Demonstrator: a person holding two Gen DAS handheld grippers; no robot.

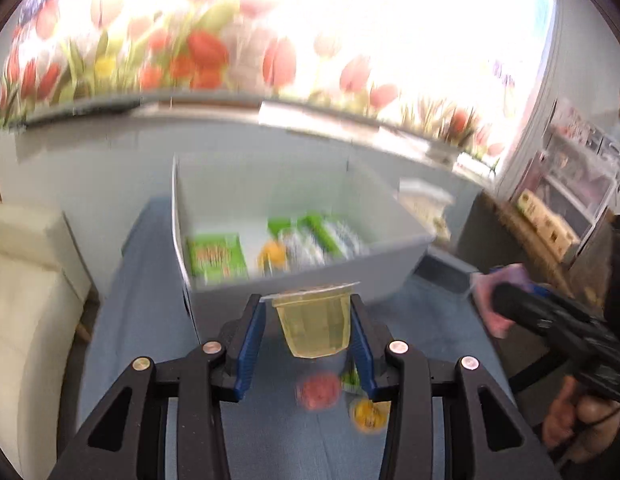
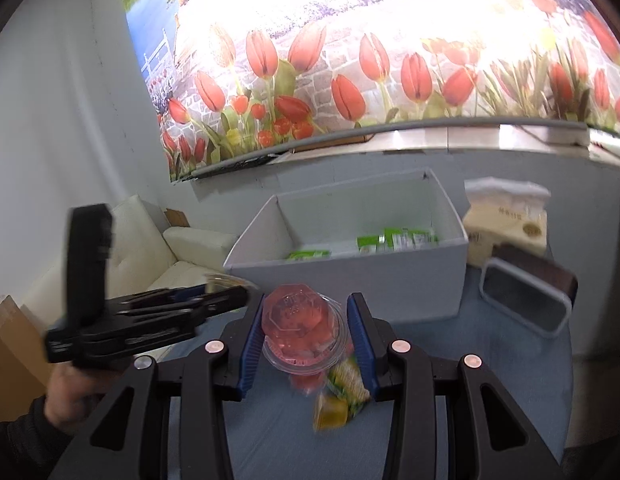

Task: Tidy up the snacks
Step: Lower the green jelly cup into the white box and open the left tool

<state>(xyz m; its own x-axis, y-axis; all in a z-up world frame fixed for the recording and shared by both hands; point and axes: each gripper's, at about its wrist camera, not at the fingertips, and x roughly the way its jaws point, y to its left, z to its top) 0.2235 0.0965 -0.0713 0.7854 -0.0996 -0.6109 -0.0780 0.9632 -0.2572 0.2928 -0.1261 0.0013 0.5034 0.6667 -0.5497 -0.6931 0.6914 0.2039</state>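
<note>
- The left gripper (image 1: pixel 310 332) is clamped on a translucent yellow jelly cup with a foil lid (image 1: pixel 315 322), the cup pinched between the blue pads (image 1: pixel 250 350) with its lid facing away from the camera, toward the box.
- The right gripper (image 2: pixel 306 334) is closed on a clear pink jelly cup (image 2: pixel 300 326), held between its own pads with the faceted base turned toward the camera.
- Both cups hang above the blue-covered surface (image 2: pixel 490 360), just short of the near wall of the open white rectangular box (image 2: pixel 350 276), which already holds green snack packets (image 2: pixel 398 240) and, in the left view, an orange cup (image 1: pixel 272 254).
- To do this step well, I judge each cup should be carried fully over the box rim before the jaws part, and lowered close to the contents so that it does not bounce or tip.
- The two grippers are near each other, so feeding them in one after the other would likely avoid a knock.
- More loose snacks (image 2: pixel 338 392) lie on the surface under the right gripper: a yellow cup, a green-yellow wrapper and something red.
- A grey-rimmed tray (image 2: pixel 526 308) sits right of the box.
</note>
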